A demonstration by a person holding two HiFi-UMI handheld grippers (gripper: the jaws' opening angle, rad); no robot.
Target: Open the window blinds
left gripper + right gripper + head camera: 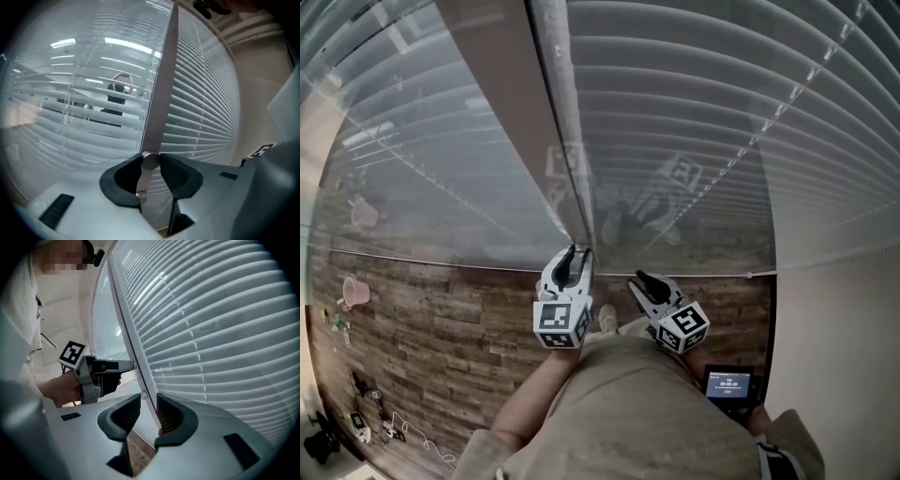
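Two slatted blinds (pixel 694 112) above wood-plank floor (pixel 441 328)

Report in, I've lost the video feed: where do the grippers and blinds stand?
Left gripper shut on thin grey tilt wand. Right gripper open, gripping nothing. White slatted blinds down; left panel partly see-through. Nothing in the way.

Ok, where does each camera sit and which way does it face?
Head view: on the person's head, looking steeply down at the blinds; left gripper, right gripper and torso show.
Left gripper view: on that gripper, facing the blinds; its jaws pinch the wand.
Right gripper view: on that gripper, facing the blinds; jaws apart, left gripper visible.
Shared: head and right gripper views both show the left gripper.
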